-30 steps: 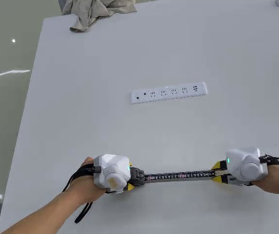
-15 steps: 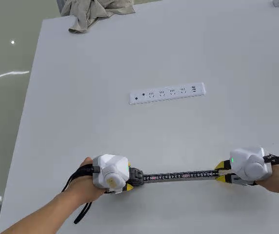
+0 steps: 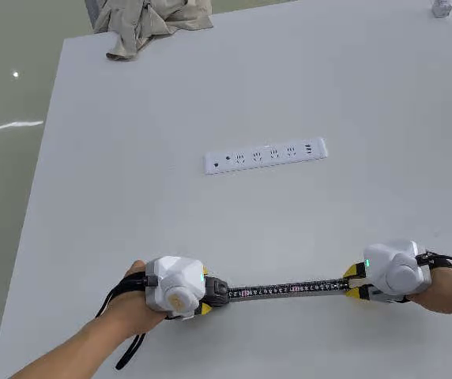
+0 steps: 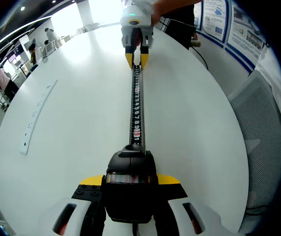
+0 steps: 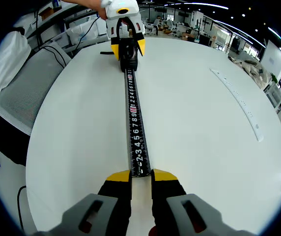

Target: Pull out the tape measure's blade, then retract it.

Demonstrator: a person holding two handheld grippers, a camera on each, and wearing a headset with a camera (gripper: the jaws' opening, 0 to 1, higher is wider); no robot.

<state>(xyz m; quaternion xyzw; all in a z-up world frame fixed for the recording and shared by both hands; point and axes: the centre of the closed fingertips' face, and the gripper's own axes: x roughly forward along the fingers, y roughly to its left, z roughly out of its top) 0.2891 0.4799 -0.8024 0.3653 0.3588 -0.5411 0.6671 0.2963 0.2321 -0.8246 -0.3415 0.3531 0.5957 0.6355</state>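
The black tape measure case sits clamped in my left gripper, near the table's front left. Its black numbered blade runs out flat over the white table to my right gripper, whose yellow-tipped jaws are shut on the blade's end. In the right gripper view the blade stretches away to the case held by the left gripper. In the left gripper view the blade leads to the right gripper.
A white power strip lies mid-table beyond the blade. A crumpled beige cloth sits at the far left corner. The table's left edge drops to a glossy floor. A mesh chair stands beside the table.
The span of blade between the two grippers has stayed about the same; the head camera has tilted, shifting the power strip and cloth slightly. Both grips are unchanged.
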